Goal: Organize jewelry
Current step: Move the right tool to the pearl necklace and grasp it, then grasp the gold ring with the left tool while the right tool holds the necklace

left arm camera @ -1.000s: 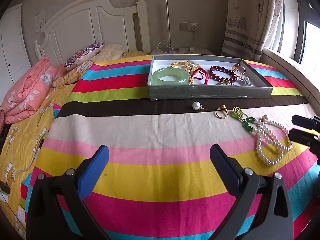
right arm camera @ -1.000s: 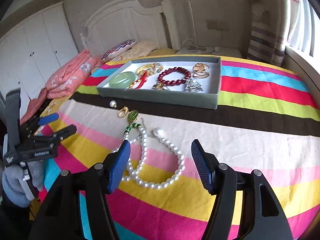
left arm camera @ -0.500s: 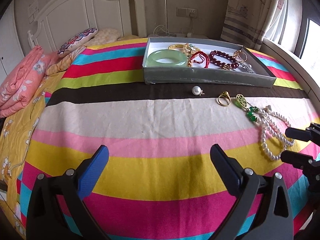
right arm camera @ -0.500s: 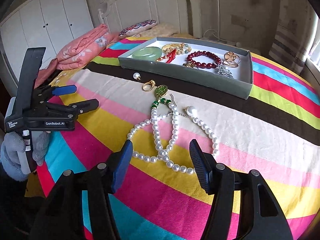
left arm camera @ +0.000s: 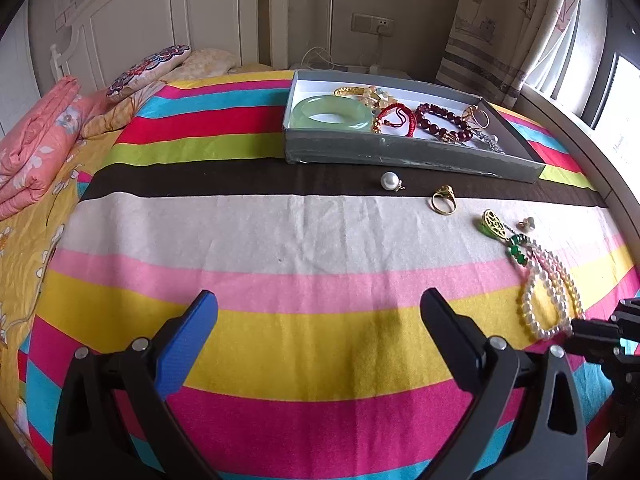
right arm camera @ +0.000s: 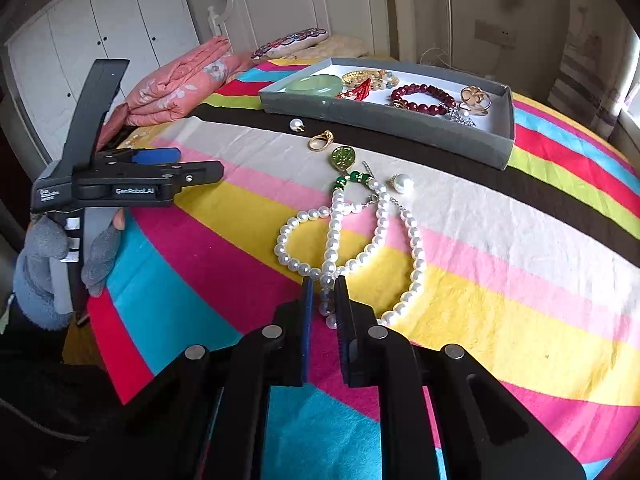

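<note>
A grey tray (left arm camera: pixel 400 152) (right arm camera: pixel 384 114) at the back of the striped bed holds a green jade bangle (left arm camera: pixel 332 113), a dark red bead bracelet (right arm camera: pixel 424 98) and other pieces. On the cover lie a loose pearl (left arm camera: pixel 389 181) (right arm camera: pixel 296 124), a gold ring (left arm camera: pixel 443 199) (right arm camera: pixel 321 141), a green pendant (right arm camera: pixel 343 157) and a pearl necklace (right arm camera: pixel 332 240) (left arm camera: pixel 544 300). My right gripper (right arm camera: pixel 323 300) is shut on the near end of the pearl necklace. My left gripper (left arm camera: pixel 320 312) is open and empty above the yellow stripe; it also shows in the right wrist view (right arm camera: pixel 192 168).
Folded pink bedding (left arm camera: pixel 36 148) and a patterned pillow (left arm camera: pixel 148 68) lie at the left by the white headboard (left arm camera: pixel 160 20). A curtain (left arm camera: pixel 516 28) and window sill are on the right. White wardrobe doors (right arm camera: pixel 100 40) stand beyond the bed's left side.
My right gripper has moved down and forward to the pearl necklace and closed on its near end. My left gripper stays open and has drifted slightly.
</note>
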`<state>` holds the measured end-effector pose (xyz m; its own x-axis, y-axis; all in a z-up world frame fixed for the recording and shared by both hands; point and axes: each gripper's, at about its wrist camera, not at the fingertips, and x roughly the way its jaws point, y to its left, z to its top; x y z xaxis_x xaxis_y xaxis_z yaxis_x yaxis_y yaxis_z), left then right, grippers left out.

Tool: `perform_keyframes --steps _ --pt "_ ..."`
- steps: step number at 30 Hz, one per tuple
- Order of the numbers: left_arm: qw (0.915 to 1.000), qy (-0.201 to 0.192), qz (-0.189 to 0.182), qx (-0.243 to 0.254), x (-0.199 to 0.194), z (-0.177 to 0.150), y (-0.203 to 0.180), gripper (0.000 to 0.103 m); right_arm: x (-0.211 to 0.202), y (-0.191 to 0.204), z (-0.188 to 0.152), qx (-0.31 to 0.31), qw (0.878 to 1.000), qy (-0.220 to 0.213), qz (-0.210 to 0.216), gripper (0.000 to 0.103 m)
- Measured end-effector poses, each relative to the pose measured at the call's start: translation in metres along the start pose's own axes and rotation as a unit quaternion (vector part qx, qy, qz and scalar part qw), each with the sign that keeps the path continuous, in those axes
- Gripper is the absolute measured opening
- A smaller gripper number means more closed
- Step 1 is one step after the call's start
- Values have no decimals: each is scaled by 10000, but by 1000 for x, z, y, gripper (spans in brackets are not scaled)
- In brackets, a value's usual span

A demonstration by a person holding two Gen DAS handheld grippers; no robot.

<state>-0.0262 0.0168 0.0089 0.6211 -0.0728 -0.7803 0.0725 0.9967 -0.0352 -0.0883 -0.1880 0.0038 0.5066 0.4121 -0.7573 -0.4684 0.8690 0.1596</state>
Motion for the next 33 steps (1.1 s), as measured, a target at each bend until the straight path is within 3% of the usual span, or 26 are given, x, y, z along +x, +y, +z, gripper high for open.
perform_keyframes --steps 4,8,12,14,17,19,22,27,29,33 --pt "10000 13 -27 -22 0 0 0 100 0 21 -4 -467 9988 105 74 15" --pt "10000 20 -58 -36 1 0 1 100 -2 21 -5 -487 9987 151 50 23" --pt "10000 28 -77 -29 2 0 1 100 -7 24 -12 -758 9965 197 -288 46" --pt "10000 26 -78 -25 2 0 1 100 -7 28 -15 -901 9948 171 -439 46" --pt "9999 39 -92 -8 3 -1 0 100 -7 27 -15 -900 9947 136 -476 43" --pt "9999 61 -105 18 4 -1 -1 100 -8 24 -15 -811 9952 88 -537 24" --pt "9999 100 -119 44 5 -1 -3 100 -8 18 -14 -665 9962 40 -563 11" --pt "9998 164 -81 64 8 0 -4 100 -7 19 -15 -662 9965 -28 -506 9" --pt "9997 189 112 131 8 0 -8 100 -7 19 -16 -638 9970 -47 -436 9" --pt "9954 -121 440 840 -1 -2 -38 100 -8 18 -15 -600 9974 -55 -393 9"
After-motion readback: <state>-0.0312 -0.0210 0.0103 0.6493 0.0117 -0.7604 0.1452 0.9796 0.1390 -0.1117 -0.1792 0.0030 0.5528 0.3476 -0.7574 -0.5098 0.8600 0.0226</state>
